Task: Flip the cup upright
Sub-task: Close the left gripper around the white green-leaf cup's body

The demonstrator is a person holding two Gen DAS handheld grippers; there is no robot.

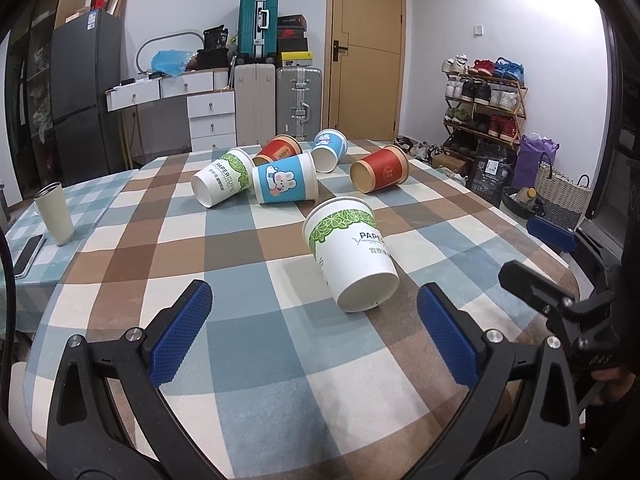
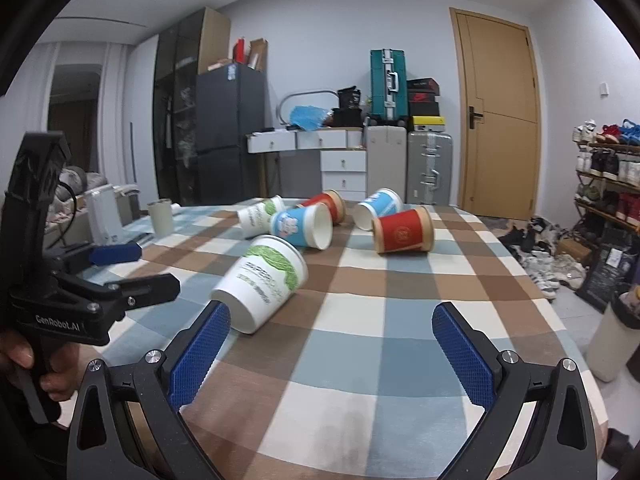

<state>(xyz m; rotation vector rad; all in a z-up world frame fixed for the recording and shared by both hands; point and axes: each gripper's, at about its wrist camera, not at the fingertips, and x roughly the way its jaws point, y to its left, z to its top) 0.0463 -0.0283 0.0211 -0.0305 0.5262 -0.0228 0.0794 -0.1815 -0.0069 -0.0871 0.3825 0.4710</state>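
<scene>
Left wrist view: your left hand-held gripper [image 1: 314, 334] is spread, empty. The nearest cup [image 1: 349, 252] lies sideways on the tabletop [image 1: 256, 364] just beyond it, reading "PAPER", remainder hidden.

Right wrist view: your right hand-held gripper [image 2: 330, 350] is spread beside that cup [image 2: 262, 282], lettering blurred. "GenRobot.AI" marks the left unit.

Far red cup [image 1: 279, 149] mostly hidden behind blue rabbit cup [image 1: 285, 179]. Phone [image 1: 28, 255] possibly; cut by frame edge.

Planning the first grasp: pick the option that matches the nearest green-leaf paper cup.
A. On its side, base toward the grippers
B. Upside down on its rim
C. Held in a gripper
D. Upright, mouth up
A: the nearest green-leaf cup lies on the checked tablecloth, its recessed base facing the open left gripper.
</scene>
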